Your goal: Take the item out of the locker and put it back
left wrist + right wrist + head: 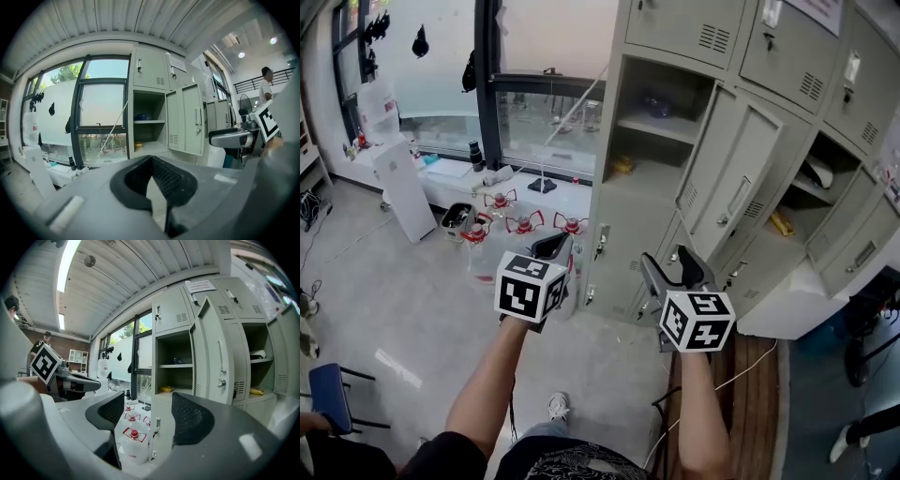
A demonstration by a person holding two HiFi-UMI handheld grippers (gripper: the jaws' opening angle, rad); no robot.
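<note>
meanwhile yellow item [623,166] lies in locker [606,141]; left hand-held gripper [151,160] closed, right hand-held gripper [147,405] wide.

Two open lockers [649,178] [842,161], two yellow items [623,166] [780,223]

Bright daylight enters by the window [546,120]; edges curve fisheye-like

Left gripper [553,246]: held out ahead on the bare left forearm [492,375]. The jaws meet at their tips, with nothing between them.

Right gripper [672,269]: to the right of the left gripper and clear of it, on the right forearm [701,412]. The jaws are spread and the gap is empty.

Left marker cube [528,286] and right marker cube [697,321]: each sits behind its gripper's jaws.
</note>
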